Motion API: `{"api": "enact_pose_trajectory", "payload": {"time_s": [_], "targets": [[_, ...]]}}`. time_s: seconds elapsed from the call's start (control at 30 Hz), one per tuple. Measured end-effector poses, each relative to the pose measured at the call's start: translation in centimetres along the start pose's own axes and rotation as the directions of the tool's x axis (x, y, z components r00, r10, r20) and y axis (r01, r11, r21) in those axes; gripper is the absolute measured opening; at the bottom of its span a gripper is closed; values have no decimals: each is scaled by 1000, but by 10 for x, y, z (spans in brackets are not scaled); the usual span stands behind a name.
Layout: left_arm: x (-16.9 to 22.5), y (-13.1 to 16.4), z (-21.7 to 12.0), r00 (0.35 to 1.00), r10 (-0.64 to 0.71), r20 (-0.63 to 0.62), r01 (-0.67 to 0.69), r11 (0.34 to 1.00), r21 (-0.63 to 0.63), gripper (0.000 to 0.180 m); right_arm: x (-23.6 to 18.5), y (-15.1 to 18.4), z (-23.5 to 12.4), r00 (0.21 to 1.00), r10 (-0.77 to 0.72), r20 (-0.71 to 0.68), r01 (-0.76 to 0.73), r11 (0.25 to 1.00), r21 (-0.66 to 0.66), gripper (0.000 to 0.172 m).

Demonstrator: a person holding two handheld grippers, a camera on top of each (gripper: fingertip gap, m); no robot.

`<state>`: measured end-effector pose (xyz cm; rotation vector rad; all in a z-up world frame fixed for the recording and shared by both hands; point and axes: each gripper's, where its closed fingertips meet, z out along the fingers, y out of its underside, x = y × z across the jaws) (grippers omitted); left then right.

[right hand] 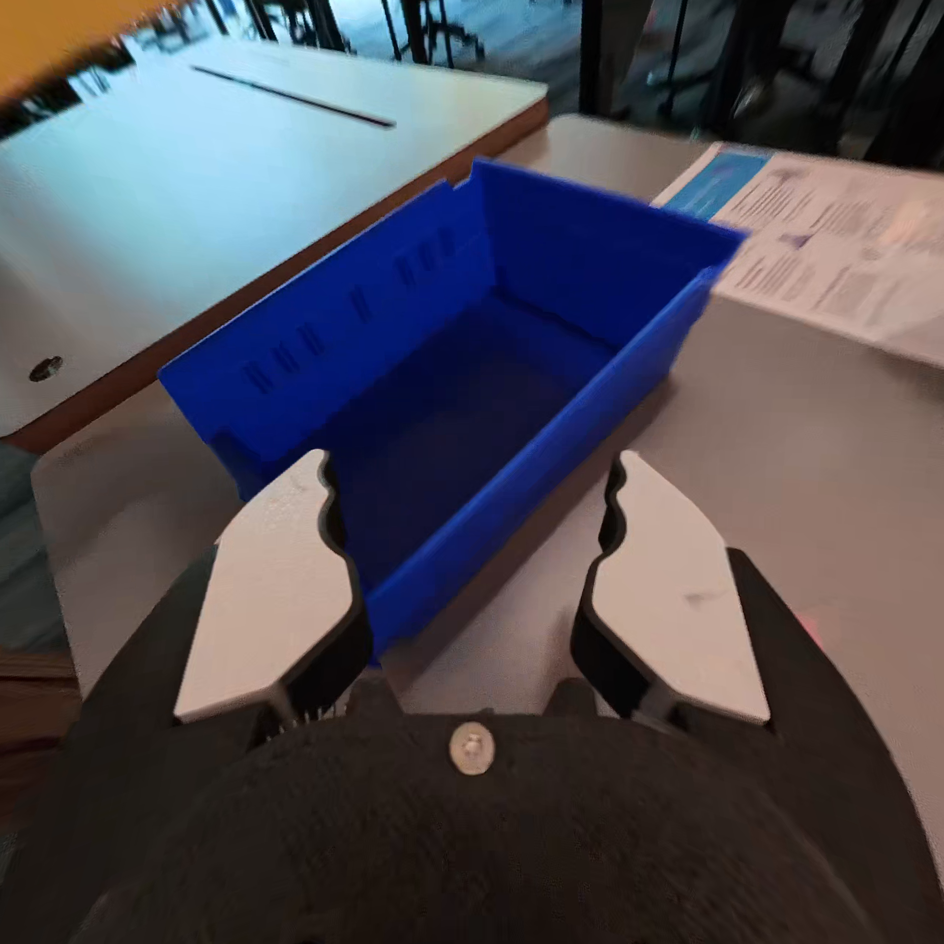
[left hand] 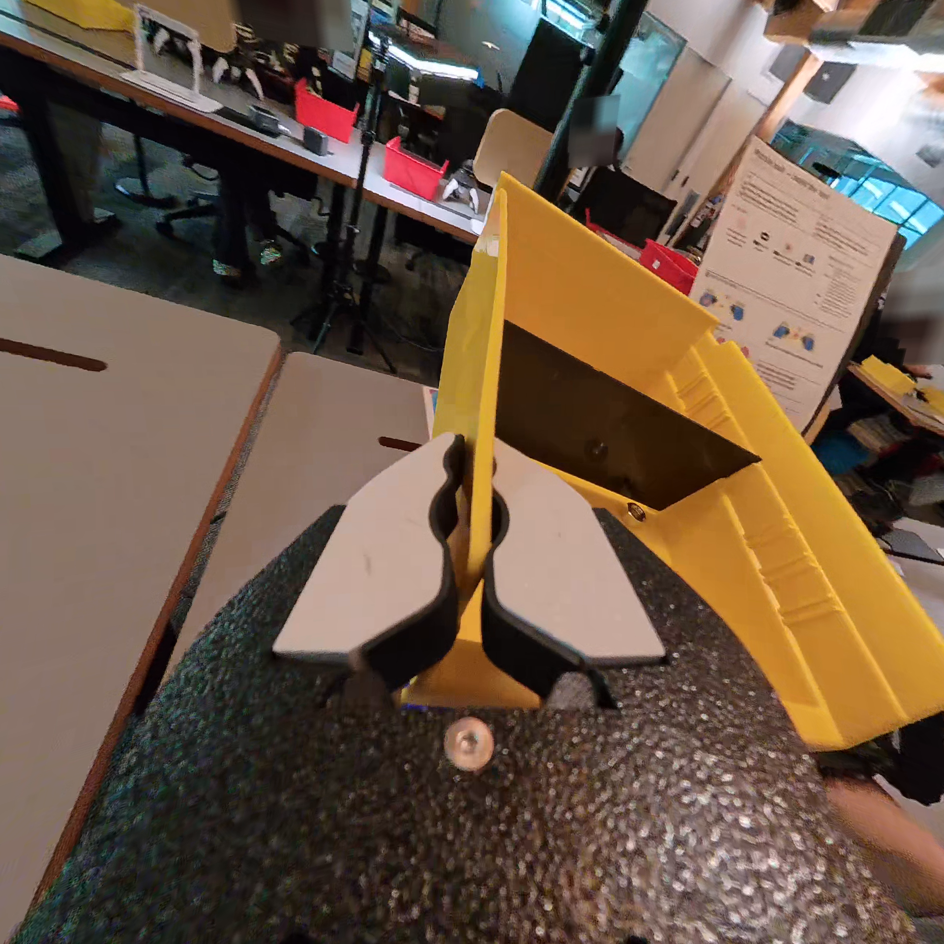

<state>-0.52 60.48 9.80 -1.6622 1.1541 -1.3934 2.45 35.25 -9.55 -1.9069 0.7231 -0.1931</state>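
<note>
left gripper (left hand: pixel 477 485) pinched tight on thin side wall of rigid yellow plastic storage bin (left hand: pixel 587 306), bin tilted up toward 1 o'clock above grey table (left hand: pixel 127 459) | right gripper (right hand: pixel 470 511) spread wide, gripping nothing, straddling near wall of empty blue plastic bin (right hand: pixel 459 408) at 12 o'clock | bins likely light, stiff, smooth: grasp wall edges
</note>
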Motion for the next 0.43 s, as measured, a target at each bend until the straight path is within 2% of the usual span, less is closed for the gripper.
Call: {"api": "enact_pose_trajectory", "payload": {"time_s": [0.07, 0.13, 0.23, 0.27, 0.33, 0.37, 0.43], "targets": [[-24, -3, -13, 999, -37, 40, 35, 999, 29, 3, -5, 10, 31, 999, 29, -15, -30, 998, -61, 90], [-45, -3, -24, 995, -69, 71, 65, 996, 58, 3, -6, 30, 52, 999, 38, -35, -43, 987, -152, 95], [-71, 4, -35, 988, -113, 104, 105, 991, 77, 3, 7, 52, 63, 995, -47, -90, 25, 972, -234, 85], [-77, 8, -38, 987, -117, 113, 109, 991, 78, 4, 13, 52, 60, 991, -67, -112, 38, 970, -241, 74], [-86, 15, -43, 985, -114, 127, 105, 992, 74, 4, 32, 54, 50, 980, -119, -157, 70, 955, -287, 36], [-88, 19, -44, 985, -109, 132, 100, 992, 70, 3, 41, 54, 43, 981, -123, -147, 75, 952, -295, 23], [-90, 27, -47, 987, -87, 138, 79, 995, 59, 3, 51, 57, 24, 989, -143, -45, 121, 938, -324, 15]]}}
